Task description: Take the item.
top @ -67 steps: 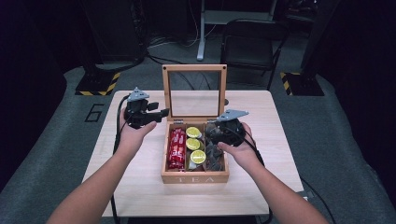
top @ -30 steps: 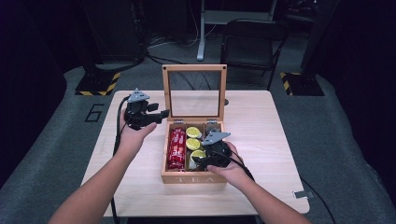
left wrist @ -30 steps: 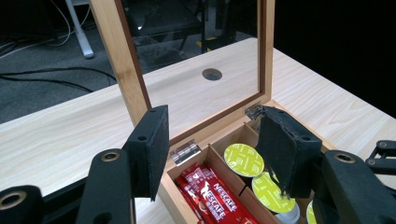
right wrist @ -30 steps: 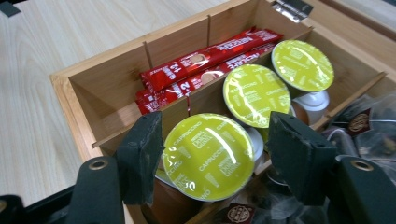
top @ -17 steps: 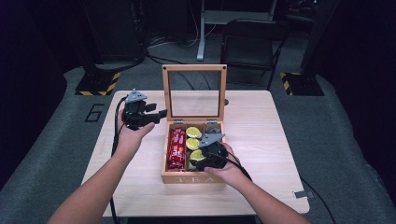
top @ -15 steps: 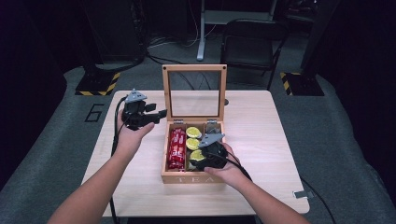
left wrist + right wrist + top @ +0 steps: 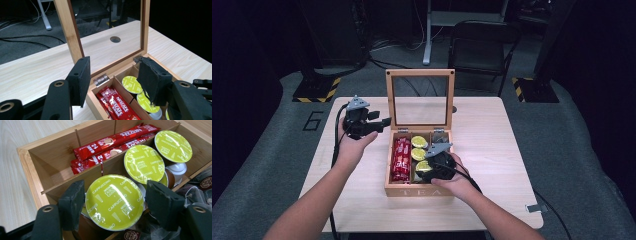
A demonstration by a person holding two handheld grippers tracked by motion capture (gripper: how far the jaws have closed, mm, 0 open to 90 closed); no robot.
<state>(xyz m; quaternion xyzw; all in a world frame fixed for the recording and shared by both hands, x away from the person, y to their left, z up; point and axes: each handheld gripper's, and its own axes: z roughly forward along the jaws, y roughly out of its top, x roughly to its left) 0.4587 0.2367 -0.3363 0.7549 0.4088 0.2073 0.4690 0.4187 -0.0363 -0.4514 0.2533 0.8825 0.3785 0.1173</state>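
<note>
The right gripper [image 7: 113, 207] straddles the nearest coffee capsule [image 7: 113, 201] in the wooden box [image 7: 417, 190], jaws just widened, pads flanking the lid without pressing. Next it must close and lift. The left gripper [image 7: 112, 82] hangs half-open and empty by the lid [image 7: 68, 27].

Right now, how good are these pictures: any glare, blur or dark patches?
High view: the table is evenly lit, the room behind it nearly black, detail soft. Right gripper view: sharp, with white glare streaks on the nearest green capsule lid, its print still readable. Left gripper view: the lid's glass pane mirrors the room faintly, and the near jaws look slightly soft.
</note>
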